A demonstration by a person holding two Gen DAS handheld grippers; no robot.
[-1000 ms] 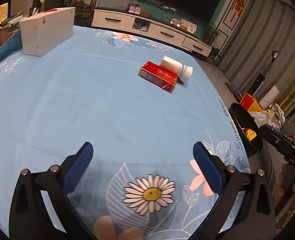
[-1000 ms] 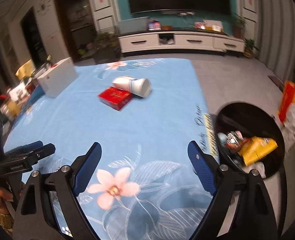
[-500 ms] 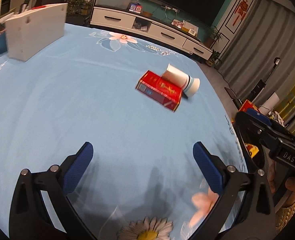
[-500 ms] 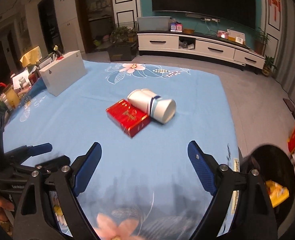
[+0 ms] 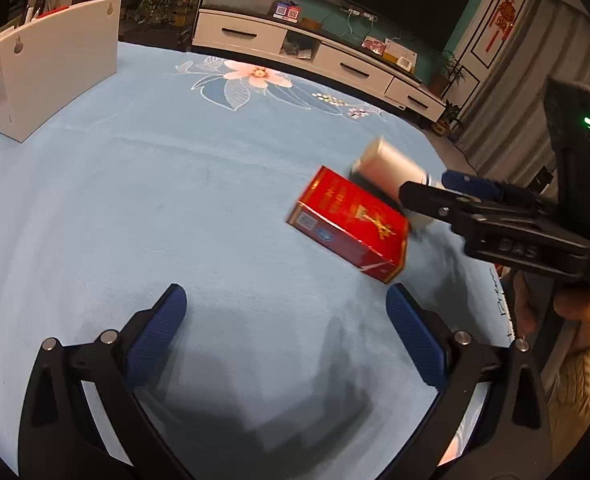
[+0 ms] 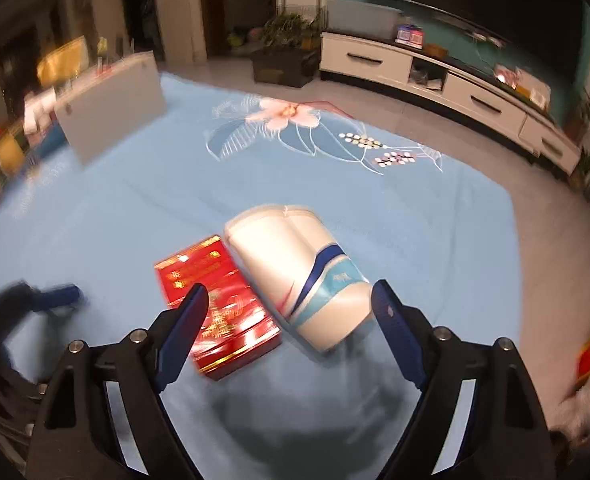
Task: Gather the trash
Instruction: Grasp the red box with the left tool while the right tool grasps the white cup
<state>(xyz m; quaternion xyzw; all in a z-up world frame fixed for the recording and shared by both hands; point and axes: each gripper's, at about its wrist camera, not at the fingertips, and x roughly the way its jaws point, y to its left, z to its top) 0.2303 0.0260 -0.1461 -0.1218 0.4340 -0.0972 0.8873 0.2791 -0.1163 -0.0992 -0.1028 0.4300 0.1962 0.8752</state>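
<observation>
A red box [image 5: 351,224] lies flat on the blue flowered tablecloth [image 5: 143,200], with a white paper cup [image 5: 391,168] on its side touching it. In the right wrist view the cup [image 6: 295,264] has a blue band, and its wide end points at me beside the red box [image 6: 215,300]. My right gripper [image 6: 289,294] hangs just over both. Its jaws are closing, the cup's wide end lies between them, and the pads do not touch it. My left gripper [image 5: 287,304] is open and empty, a short way short of the box.
A white box [image 5: 51,76] stands at the table's far left edge. A white TV cabinet [image 5: 315,52] runs along the far wall. The right gripper [image 5: 455,188], held by a hand [image 5: 575,312], crosses the left wrist view over the cup.
Both grippers have moved in toward the cup and red box. The right one swung away from the black bin, which has left its view, and now sits right over the cup.
</observation>
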